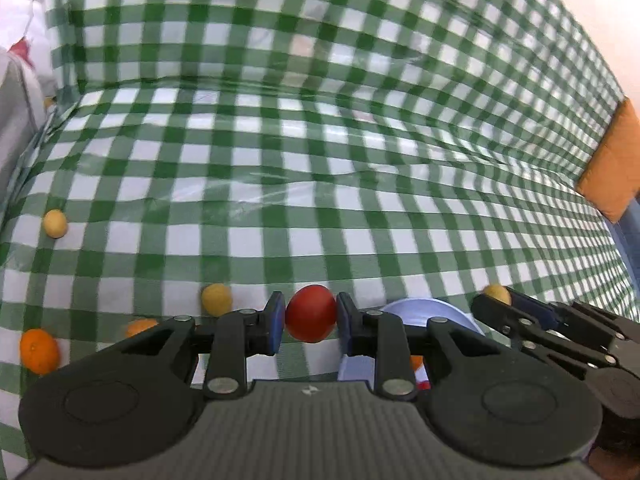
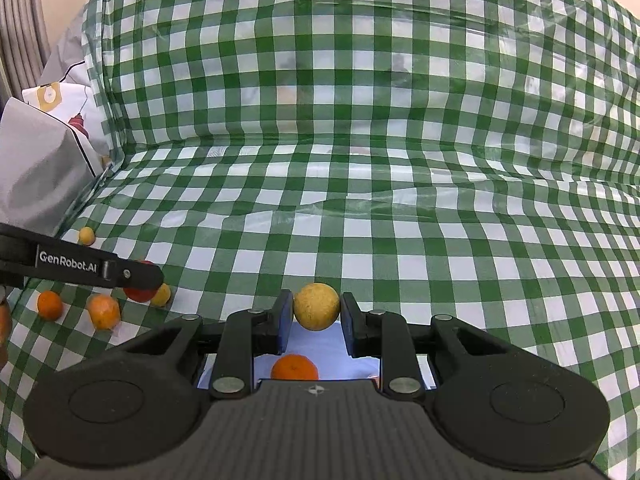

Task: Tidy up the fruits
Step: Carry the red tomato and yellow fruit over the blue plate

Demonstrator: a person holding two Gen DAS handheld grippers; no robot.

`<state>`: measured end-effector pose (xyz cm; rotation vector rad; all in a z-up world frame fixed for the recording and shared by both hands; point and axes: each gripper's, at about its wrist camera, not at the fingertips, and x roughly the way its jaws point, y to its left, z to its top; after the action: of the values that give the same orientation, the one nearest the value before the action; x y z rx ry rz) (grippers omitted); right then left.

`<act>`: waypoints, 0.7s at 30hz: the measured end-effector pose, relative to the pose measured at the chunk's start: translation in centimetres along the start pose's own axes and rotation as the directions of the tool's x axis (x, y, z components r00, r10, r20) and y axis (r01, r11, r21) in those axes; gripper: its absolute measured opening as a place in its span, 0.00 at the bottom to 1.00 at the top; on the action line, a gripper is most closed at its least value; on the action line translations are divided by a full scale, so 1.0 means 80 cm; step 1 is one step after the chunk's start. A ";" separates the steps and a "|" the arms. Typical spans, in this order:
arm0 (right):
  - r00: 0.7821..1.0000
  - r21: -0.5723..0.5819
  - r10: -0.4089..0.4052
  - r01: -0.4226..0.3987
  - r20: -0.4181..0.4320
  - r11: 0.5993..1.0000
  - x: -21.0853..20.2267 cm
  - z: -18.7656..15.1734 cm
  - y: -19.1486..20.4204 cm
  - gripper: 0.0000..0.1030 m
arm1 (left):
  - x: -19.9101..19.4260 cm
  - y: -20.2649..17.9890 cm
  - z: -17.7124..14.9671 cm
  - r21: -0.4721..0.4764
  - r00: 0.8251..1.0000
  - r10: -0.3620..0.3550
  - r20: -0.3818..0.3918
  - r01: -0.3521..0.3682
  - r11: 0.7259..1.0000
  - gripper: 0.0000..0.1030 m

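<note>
My left gripper (image 1: 311, 320) is shut on a red fruit (image 1: 311, 319), held just above the green checked cloth (image 1: 320, 184). A pale blue plate (image 1: 436, 314) lies to its right. My right gripper (image 2: 316, 312) is shut on a yellow fruit (image 2: 316, 306) above the blue plate (image 2: 332, 348), where an orange (image 2: 295, 367) lies. The right gripper also shows in the left wrist view (image 1: 498, 300), and the left gripper in the right wrist view (image 2: 144, 280). Loose on the cloth are yellow fruits (image 1: 216, 299) (image 1: 55, 223) and oranges (image 1: 39, 351) (image 2: 104, 311).
A grey and white cushion (image 2: 40, 168) stands at the left edge of the cloth. An orange pad (image 1: 614, 164) sits at the far right. The cloth rises into a backrest (image 2: 360, 60) behind the flat area.
</note>
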<state>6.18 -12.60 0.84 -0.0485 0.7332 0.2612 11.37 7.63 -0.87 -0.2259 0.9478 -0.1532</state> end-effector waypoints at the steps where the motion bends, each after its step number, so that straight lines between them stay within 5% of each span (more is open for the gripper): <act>1: 1.000 0.001 -0.003 0.003 0.001 1.000 -0.001 0.000 -0.001 0.26 | -0.002 -0.004 0.000 0.015 1.000 -0.015 0.004 0.015 1.000 0.29; 7: 0.999 0.039 -0.052 0.051 0.010 0.998 -0.012 0.001 -0.029 0.26 | -0.007 -0.026 -0.010 0.085 0.990 -0.137 -0.021 0.139 0.987 0.29; 21: 0.992 0.063 -0.035 0.043 -0.123 0.997 -0.001 -0.022 -0.063 0.26 | 0.021 -0.081 -0.059 0.363 0.970 -0.135 -0.201 0.202 0.910 0.30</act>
<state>6.23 -17.70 -0.61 -0.0162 0.8605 0.1978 8.25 0.41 -3.20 0.0681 1.0490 -0.5204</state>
